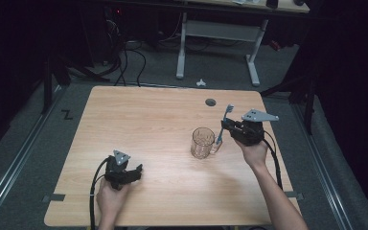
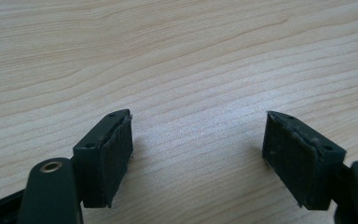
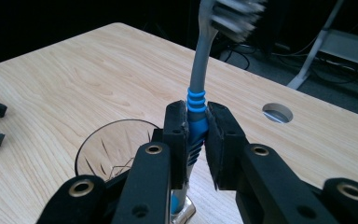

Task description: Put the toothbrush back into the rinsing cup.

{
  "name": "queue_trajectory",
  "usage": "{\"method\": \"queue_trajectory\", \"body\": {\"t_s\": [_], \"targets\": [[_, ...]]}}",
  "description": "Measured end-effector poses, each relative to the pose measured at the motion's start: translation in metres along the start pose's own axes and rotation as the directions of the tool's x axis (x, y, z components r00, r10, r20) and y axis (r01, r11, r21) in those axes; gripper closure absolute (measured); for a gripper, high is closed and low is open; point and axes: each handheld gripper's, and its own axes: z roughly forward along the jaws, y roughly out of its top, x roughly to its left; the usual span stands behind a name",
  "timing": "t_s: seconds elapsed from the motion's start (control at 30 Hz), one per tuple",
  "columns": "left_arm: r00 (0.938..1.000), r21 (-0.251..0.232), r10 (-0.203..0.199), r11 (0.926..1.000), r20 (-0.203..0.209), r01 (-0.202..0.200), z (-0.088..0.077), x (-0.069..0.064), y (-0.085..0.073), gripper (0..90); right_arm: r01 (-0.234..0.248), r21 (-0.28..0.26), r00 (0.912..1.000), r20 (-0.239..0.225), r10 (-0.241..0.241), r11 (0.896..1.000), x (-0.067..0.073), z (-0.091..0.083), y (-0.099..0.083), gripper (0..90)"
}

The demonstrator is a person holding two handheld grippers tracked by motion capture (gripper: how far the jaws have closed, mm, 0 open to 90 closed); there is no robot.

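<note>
The right gripper clamps the toothbrush upright beside the glass, probably to drop it in; the left gripper rests open.

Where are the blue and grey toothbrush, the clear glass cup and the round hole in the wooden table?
Blue and grey toothbrush (image 3: pixel 196 100): right gripper view, on its blue ribbed neck.
Clear glass cup (image 1: pixel 201 143): high view, on its side wall.
Round hole in the wooden table (image 1: pixel 210 102): high view, on its middle.
</note>
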Motion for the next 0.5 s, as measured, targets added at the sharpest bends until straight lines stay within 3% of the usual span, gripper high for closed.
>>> {"method": "queue_trajectory", "body": {"t_s": [0.5], "targets": [[1.0, 0.0, 0.0, 1.0, 0.0, 0.0, 0.0, 0.0, 0.0, 24.9, 0.02, 0.009, 0.9996, 0.019, -0.02, 1.0, 0.0058, -0.0011, -0.0094, 79.2]]}}
